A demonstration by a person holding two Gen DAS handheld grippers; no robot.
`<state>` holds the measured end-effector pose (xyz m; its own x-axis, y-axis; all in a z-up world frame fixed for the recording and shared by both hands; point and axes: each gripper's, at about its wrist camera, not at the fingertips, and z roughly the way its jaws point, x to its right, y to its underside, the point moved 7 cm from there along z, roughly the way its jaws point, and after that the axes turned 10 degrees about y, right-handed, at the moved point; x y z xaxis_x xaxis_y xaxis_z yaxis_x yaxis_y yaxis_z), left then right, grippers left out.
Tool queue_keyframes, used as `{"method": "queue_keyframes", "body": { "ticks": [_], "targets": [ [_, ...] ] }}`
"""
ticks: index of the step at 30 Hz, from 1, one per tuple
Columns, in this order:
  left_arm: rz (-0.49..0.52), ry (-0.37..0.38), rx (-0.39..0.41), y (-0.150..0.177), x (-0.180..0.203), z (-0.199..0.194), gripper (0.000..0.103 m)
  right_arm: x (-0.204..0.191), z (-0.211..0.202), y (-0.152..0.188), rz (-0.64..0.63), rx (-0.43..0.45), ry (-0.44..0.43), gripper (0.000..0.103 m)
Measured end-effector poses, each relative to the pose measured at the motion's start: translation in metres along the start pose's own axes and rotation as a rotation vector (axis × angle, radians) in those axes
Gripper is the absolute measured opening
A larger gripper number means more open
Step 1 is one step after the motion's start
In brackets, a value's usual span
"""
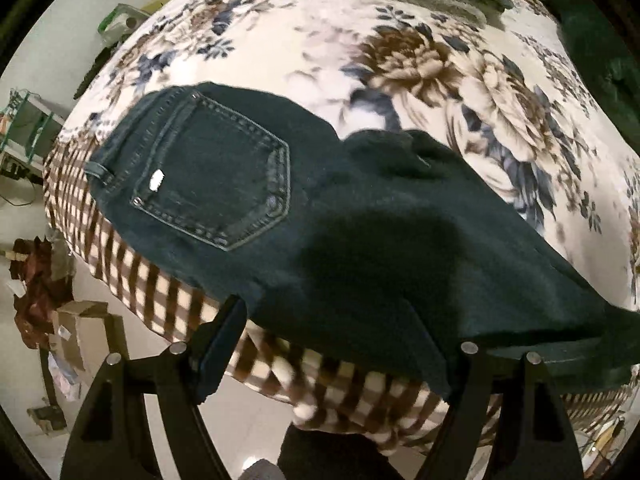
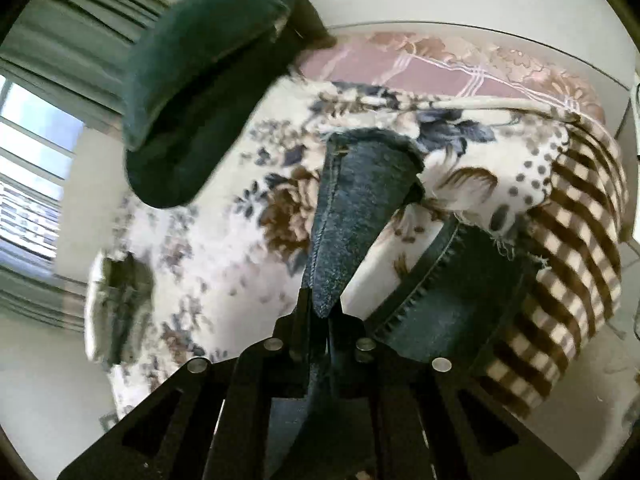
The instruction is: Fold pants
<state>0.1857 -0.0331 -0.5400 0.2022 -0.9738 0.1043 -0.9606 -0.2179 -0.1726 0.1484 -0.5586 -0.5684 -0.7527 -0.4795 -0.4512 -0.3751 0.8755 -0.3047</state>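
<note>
Here, dark denim jeans point(image 1: 360, 232) lie on a bed under a floral blanket point(image 1: 420, 68), seat side up, with one back pocket point(image 1: 216, 176) showing toward the waistband at the left of the left wrist view. The waist end rests near the bed's edge, above the blanket's brown checked border point(image 1: 132, 276). The legs run off to the right.

The left claw point(image 1: 352, 344) stands released, its two fingers spread wide apart. One finger point(image 1: 222, 344) shows at the near edge of the jeans, while the other is hidden beneath the cloth. Whether any fabric lies properly between the jaws cannot be told.

In the right wrist view, the right claw point(image 2: 320, 316) is clenched on a fold of denim, taken to be a trouser leg point(image 2: 360, 208), whose frayed hem point(image 2: 376, 138) stands up toward the bed. A second band of stitched denim point(image 2: 444, 280) hangs just beside it on the right. A folded dark garment point(image 2: 200, 92) sits at the far side of the bed, apart from the work.

The step in hand appears to be carrying the leg end over toward the waist. To do it well, the right claw should keep both layers pinched and travel in a low arc, so that the loose band does not drag or twist. The left claw should pin the seat area near the crease line while the leg comes over. The hem is best laid level with the waistband before release.
</note>
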Motion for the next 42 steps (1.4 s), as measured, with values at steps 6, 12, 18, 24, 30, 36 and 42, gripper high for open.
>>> {"method": "queue_keyframes", "body": {
  "ticks": [6, 12, 18, 24, 30, 36, 42],
  "targets": [
    [0.017, -0.013, -0.03, 0.008, -0.002, 0.005, 0.078, 0.099, 0.058, 0.034, 0.011, -0.261, 0.399, 0.024],
    [0.077, -0.079, -0.013, 0.007, 0.003, 0.006, 0.078, 0.074, 0.032, 0.019, 0.089, -0.206, 0.347, 0.037],
    [0.196, -0.186, 0.036, -0.005, 0.031, 0.012, 0.078, 0.059, 0.093, 0.03, 0.132, -0.367, 0.506, 0.039],
    [0.193, -0.171, -0.042, 0.003, 0.031, 0.028, 0.078, 0.082, 0.068, 0.047, -0.036, -0.381, 0.723, 0.026],
    [0.187, -0.093, -0.054, -0.021, 0.049, 0.015, 0.078, 0.064, 0.018, 0.053, 0.005, -0.409, 0.524, 0.034],
    [0.288, -0.059, -0.047, -0.061, 0.117, 0.039, 0.078, -0.025, 0.077, 0.049, -0.185, -0.394, 0.4, 0.039],
    [0.364, -0.031, -0.124, -0.038, 0.141, 0.06, 0.078, 0.03, 0.08, 0.081, -0.245, -0.515, 0.564, 0.019]
  ]
}}
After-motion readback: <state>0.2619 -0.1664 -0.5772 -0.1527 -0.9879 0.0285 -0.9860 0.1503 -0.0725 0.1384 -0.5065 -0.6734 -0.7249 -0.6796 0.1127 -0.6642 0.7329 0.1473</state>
